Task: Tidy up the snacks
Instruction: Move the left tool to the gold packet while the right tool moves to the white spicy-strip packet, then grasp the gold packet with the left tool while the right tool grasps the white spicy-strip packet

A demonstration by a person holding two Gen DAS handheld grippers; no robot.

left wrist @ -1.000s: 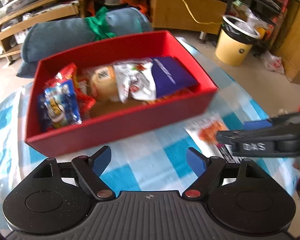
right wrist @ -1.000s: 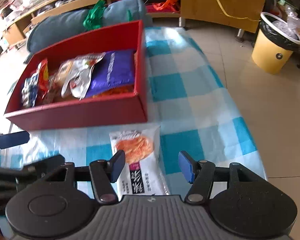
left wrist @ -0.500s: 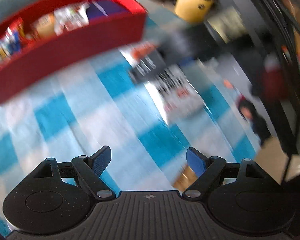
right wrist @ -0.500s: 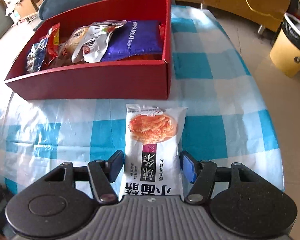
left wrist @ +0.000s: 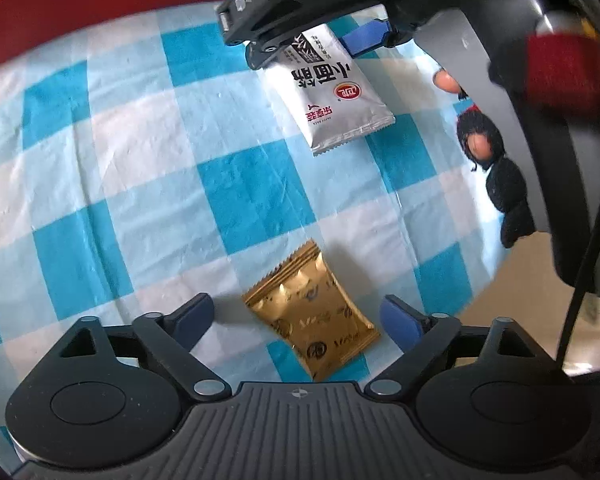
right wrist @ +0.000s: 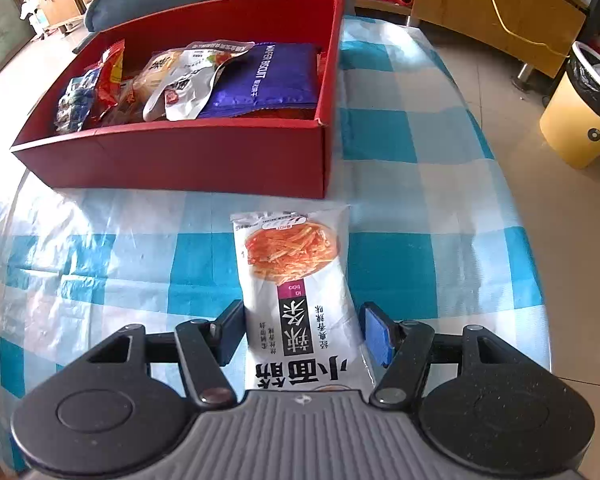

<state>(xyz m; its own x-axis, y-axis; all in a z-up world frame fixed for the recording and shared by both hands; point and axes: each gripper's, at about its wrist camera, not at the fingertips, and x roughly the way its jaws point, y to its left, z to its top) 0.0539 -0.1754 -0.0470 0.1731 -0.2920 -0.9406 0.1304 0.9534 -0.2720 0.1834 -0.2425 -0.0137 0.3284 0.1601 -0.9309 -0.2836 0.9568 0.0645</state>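
The gold snack packet (left wrist: pixel 311 312) now sits between your widening left gripper (left wrist: pixel 298 318), while your right gripper (right wrist: pixel 303 332) straddles the white packet (right wrist: pixel 296 280) ungripped.

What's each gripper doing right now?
Left tongs: opening, straddling the gold packet, pads not touching it.
Right tongs: around the white snack bag; whether they grip it cannot be told.

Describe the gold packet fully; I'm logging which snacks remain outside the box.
The gold snack packet is a small, shiny foil pouch with crimped, serrated end seals and faint printed logos. It looks sealed and slightly puffed. It lies flat and skewed on the blue-and-white checked tablecloth, between the opening jaws of the left gripper, whose pads do not touch it.
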